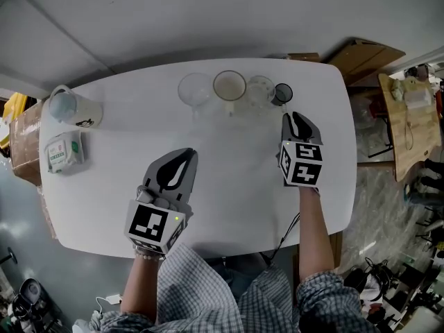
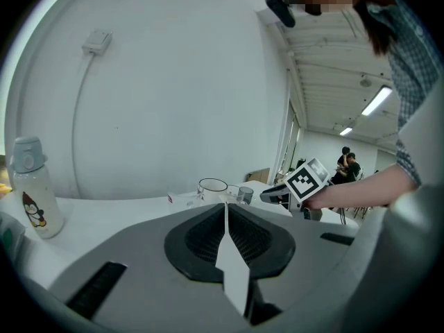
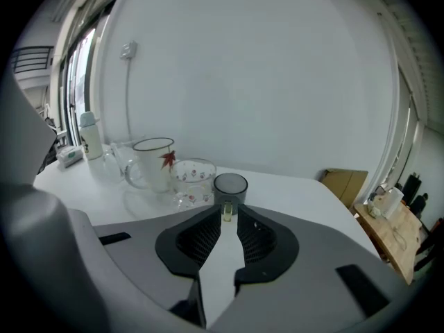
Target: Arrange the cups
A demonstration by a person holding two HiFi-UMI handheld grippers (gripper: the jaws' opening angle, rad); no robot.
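Note:
Four cups stand in a row along the table's far edge: a clear glass cup (image 1: 195,89), a white mug (image 1: 229,85) with a red leaf (image 3: 154,161), a patterned glass bowl-cup (image 1: 260,89) (image 3: 192,177) and a small dark glass (image 1: 282,93) (image 3: 230,186). My right gripper (image 1: 298,121) (image 3: 227,212) is shut and empty, its tips just short of the dark glass. My left gripper (image 1: 184,157) (image 2: 225,207) is shut and empty over the table's middle, well back from the row; the white mug (image 2: 212,186) shows beyond it.
A white bottle with a penguin print (image 1: 69,108) (image 2: 31,186) and a pack of wipes (image 1: 64,151) lie at the table's left end. The white table (image 1: 236,186) ends close behind the cups, near a white wall. A wooden side table (image 1: 406,116) stands to the right.

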